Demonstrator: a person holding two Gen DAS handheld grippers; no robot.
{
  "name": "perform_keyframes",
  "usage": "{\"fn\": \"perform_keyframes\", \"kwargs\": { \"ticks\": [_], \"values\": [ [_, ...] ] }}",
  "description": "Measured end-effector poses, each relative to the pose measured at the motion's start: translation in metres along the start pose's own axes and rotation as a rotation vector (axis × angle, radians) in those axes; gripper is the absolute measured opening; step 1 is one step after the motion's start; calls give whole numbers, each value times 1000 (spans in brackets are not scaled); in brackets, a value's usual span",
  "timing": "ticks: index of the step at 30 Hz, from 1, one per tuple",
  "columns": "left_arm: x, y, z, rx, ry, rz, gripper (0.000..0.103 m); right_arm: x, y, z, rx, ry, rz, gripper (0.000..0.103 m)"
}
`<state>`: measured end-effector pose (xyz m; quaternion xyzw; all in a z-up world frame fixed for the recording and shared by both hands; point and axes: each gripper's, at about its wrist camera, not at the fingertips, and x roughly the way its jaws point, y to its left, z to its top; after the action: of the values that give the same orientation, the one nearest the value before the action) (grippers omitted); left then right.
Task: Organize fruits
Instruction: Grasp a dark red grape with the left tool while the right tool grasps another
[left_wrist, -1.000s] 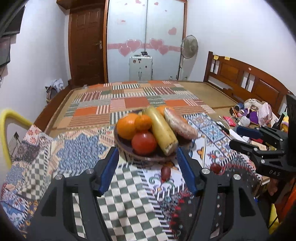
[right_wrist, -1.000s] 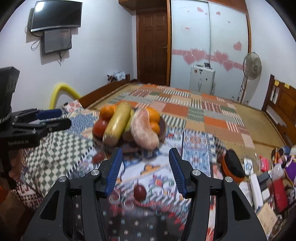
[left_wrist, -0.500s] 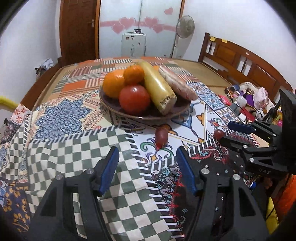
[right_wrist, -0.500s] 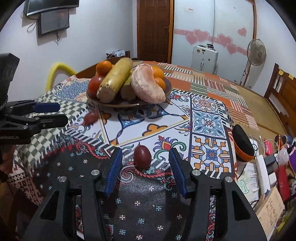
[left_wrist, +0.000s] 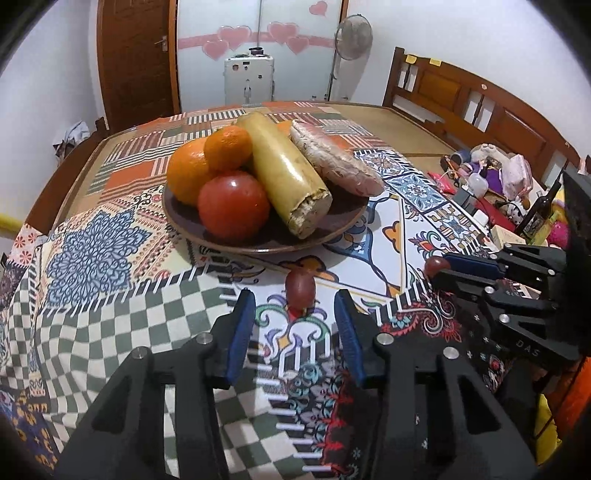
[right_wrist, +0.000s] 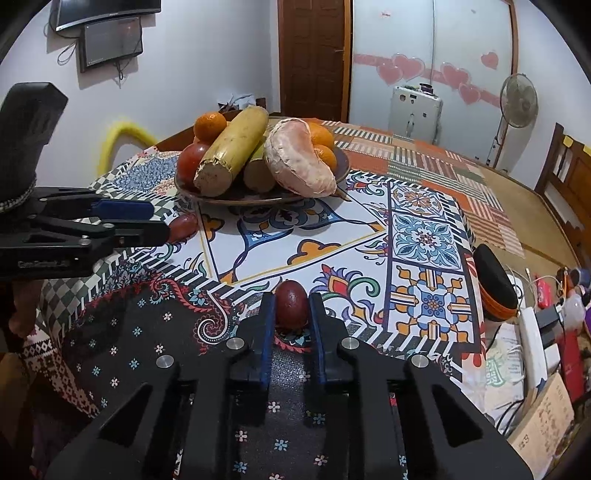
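Fruits: two small dark-red ones loose on the cloth (right_wrist: 424, 236), near side of the plate (left_wrist: 343, 225); rest piled on plate – oranges, tomato (left_wrist: 232, 206), long yellow stalk (left_wrist: 284, 173), pink peeled piece (right_wrist: 299, 162).
Red fruit A (left_wrist: 300, 288): in L view, just ahead of L gripper (left_wrist: 295, 325), on cloth, near edge of plate but apart from it.
Red fruit B (right_wrist: 291, 303): in R view, between R gripper (right_wrist: 291, 317) fingers, resting on cloth.
L fingers: wide, nothing held; fruit A sits beyond the tips, not between them yet.
R fingers: narrow, blue pads right at both sides of fruit B; looks like contact, can't tell if squeezed firm.
Step (my read): R starting a pick of B, L lining up on A; both prob. bound for plate.
Risk 1: B is small, round, smooth – grip near the tips could pop it out fwd when lifted.
Risk 2: L tips may nudge A; it would roll away toward the plate.
Risk 3: plate is heaped; a small fruit dropped on the slope may roll off, or shift the stalk.
Risk 4: soft patterned cloth could snag a low finger.
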<state>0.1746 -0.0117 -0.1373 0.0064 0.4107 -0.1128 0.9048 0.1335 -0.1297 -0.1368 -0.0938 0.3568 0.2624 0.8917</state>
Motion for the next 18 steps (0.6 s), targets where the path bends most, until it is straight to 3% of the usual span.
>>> {"fn": "perform_keyframes", "kwargs": {
  "ticks": [11,13,18],
  "values": [
    [22,-3,8,9,56,13,27,-10,-4,8,15,-46,5,16],
    [21,-4,8,19,52,7,19,-10,-5,11,18,-50,9,16],
    [19,-4,6,29,40,4,16,-12,-2,17,15,-69,20,16]
  ]
}}
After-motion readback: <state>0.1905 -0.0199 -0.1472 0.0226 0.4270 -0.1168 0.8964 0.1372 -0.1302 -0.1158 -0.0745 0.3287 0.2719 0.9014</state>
